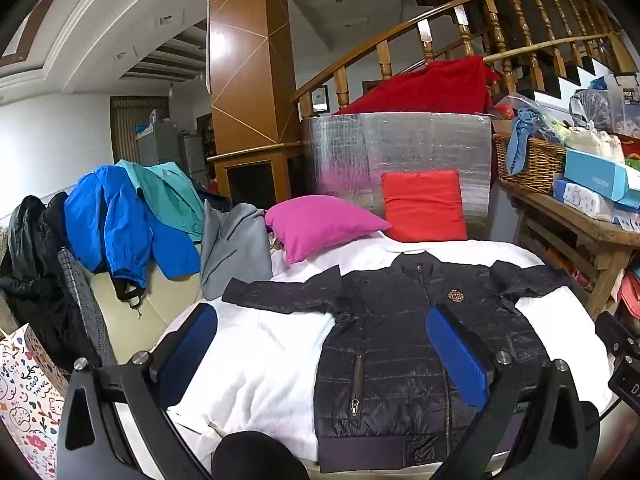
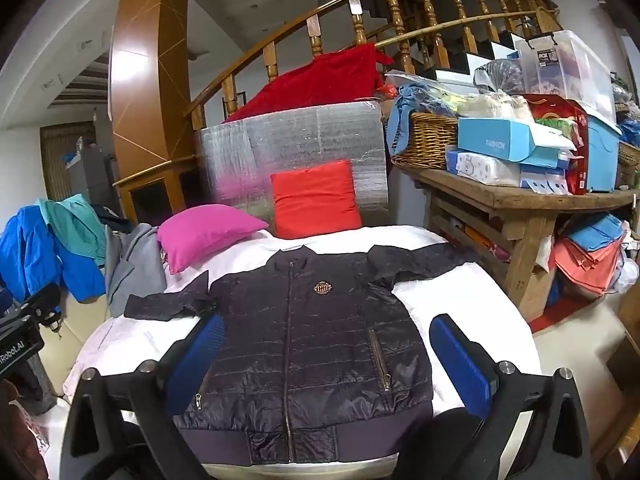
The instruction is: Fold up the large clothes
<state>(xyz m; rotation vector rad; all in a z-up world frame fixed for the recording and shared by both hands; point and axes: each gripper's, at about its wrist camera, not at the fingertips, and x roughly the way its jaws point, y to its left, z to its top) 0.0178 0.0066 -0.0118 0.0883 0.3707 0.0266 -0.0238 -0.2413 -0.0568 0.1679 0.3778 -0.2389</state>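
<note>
Your dark quilted jacket (image 2: 304, 344) lies flat and face up on the white blanket (image 2: 472, 304), filling the lower centre of the right wrist view. It is zipped, both sleeves are spread out to the sides, and the hem runs along the bottom of the frame. A small embroidered crest (image 2: 322, 288) sits on the chest just right of the zip.

Your right gripper (image 2: 332, 360) hangs over the jacket's lower half with its blue pads spread wide, nothing between them but air; the left pad overlaps the jacket's edge in the picture and the right pad stands over bare blanket.

In the left wrist view your left gripper (image 1: 332, 352) is likewise spread wide and empty. There the jacket (image 1: 400, 360) sits right of centre, so the left pad stands over the blanket (image 1: 260, 360) and the right pad over the jacket's chest.

Behind the collar, a magenta pillow (image 2: 204, 232) and a red pillow (image 2: 316, 200) rest at the blanket's far end. A blue jacket (image 1: 116, 224) is heaped at centre left, and a wicker basket (image 2: 424, 140) stands on the wooden table (image 2: 520, 196) at right.
</note>
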